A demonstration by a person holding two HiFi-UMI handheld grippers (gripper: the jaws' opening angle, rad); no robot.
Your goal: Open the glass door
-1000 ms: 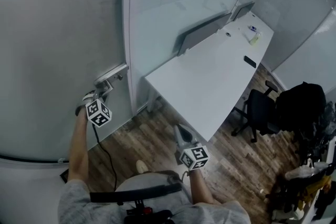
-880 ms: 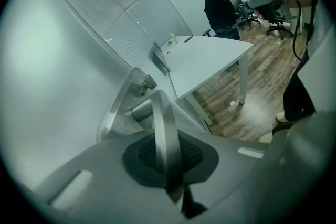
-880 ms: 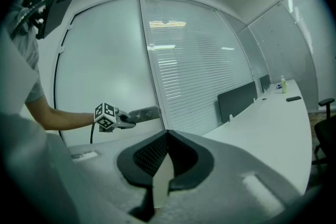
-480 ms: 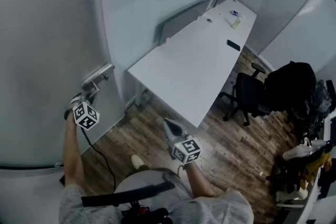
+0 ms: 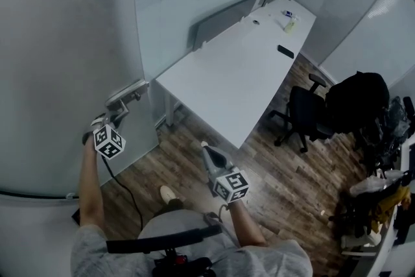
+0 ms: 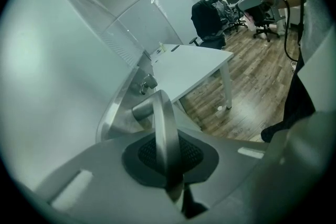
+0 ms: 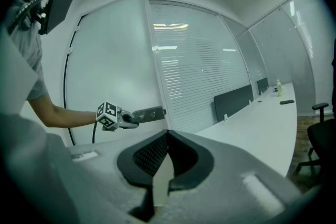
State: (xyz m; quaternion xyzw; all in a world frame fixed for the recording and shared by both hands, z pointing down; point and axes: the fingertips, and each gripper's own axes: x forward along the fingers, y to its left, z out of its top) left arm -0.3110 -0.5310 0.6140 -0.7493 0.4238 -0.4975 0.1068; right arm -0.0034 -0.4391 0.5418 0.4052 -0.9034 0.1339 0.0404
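The frosted glass door point(image 5: 58, 55) fills the left of the head view, with a metal lever handle point(image 5: 128, 95) on a plate near its edge. My left gripper point(image 5: 115, 116) is shut on that lever. In the left gripper view the lever point(image 6: 164, 128) runs straight between the two pads and bends back to the door plate point(image 6: 113, 113). My right gripper point(image 5: 205, 148) hovers over the wood floor, shut and empty, pointing at the glass wall. In the right gripper view its tips point(image 7: 167, 135) meet, and the left gripper point(image 7: 127, 120) shows at the handle plate point(image 7: 151, 113).
A long white desk point(image 5: 227, 74) stands just past the door, with a black office chair point(image 5: 303, 115) beside it and a dark bundle point(image 5: 360, 100) further right. A black cable point(image 5: 123, 188) hangs down by the door. Clutter lines the right edge.
Both grippers have moved sideways with the person. The left one stays clamped on the lever, and the door's edge with the handle has shifted against the desk behind it.
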